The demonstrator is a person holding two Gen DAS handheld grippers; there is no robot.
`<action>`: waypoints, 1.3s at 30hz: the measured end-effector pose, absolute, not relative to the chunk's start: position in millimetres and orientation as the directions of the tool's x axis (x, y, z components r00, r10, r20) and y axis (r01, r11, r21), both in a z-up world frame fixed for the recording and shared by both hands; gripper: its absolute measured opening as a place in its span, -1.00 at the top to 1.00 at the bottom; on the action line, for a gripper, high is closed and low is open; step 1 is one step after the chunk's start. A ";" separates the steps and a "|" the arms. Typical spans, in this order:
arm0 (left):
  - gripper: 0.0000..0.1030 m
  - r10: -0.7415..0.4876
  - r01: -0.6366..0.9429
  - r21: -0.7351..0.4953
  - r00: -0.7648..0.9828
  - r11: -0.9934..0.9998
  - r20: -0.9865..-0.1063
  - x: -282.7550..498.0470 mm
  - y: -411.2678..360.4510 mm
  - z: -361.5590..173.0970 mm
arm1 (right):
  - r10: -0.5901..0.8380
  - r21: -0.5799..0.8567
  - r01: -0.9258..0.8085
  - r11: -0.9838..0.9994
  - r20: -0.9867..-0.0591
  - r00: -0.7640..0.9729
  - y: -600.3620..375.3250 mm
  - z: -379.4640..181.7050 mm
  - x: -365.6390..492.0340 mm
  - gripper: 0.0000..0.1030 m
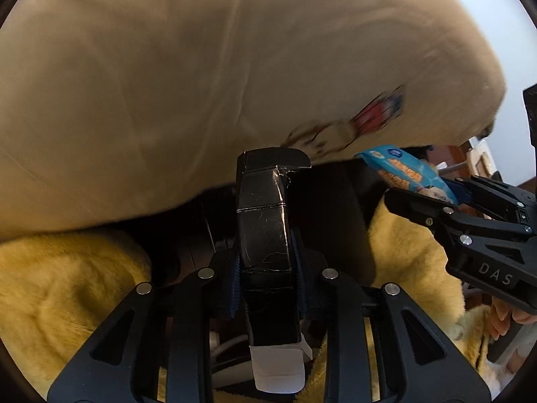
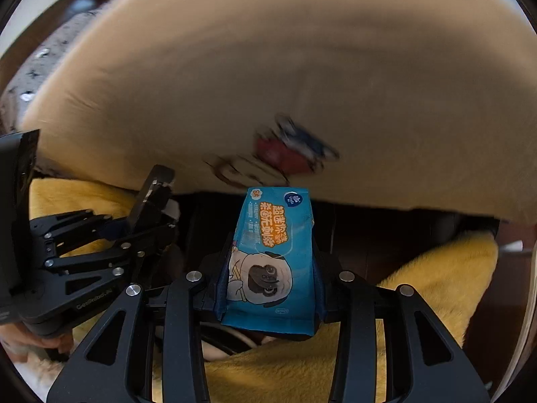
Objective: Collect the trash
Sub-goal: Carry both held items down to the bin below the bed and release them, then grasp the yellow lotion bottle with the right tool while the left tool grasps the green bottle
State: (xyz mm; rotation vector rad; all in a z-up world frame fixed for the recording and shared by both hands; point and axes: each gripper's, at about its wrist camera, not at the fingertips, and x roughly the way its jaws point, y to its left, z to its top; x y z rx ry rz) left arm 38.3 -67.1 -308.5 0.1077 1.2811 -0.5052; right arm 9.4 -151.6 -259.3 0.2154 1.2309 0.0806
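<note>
Left gripper (image 1: 265, 268) pinching black carton (image 1: 263, 221) | right gripper (image 2: 268, 288) pinching blue wipes pack (image 2: 272, 262) | both over dark gap beside yellow blanket (image 1: 67, 288) | step: carrying trash | next: find bin, release.

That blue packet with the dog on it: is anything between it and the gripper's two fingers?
No. The right gripper is already shut on the blue packet, its pads pressing both sides with nothing between. The left gripper likewise clamps a black carton. No bin for the trash is visible in either view.
</note>
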 end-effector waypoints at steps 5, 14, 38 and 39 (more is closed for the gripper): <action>0.50 -0.302 0.396 -0.236 0.113 0.887 -0.947 41.0 -67.9 -337.8 | 0.213 0.249 0.095 0.964 -0.934 0.288 -153.8 -285.6 12.1 0.23; 0.05 -0.329 0.370 -0.276 0.088 0.887 -0.940 51.0 -55.2 -346.4 | 0.199 0.243 0.124 0.962 -0.936 0.289 -160.4 -286.6 20.3 -0.12; -0.75 -0.305 0.388 -0.087 0.545 0.917 -0.781 78.6 -36.2 -171.1 | -0.095 0.056 0.194 0.979 -0.722 0.685 -223.7 -127.0 37.0 -0.86; -0.77 -0.298 0.379 -0.079 0.565 0.922 -0.770 84.8 -35.2 -163.5 | -0.109 0.046 0.200 0.979 -0.711 0.695 -226.2 -120.0 42.6 -0.86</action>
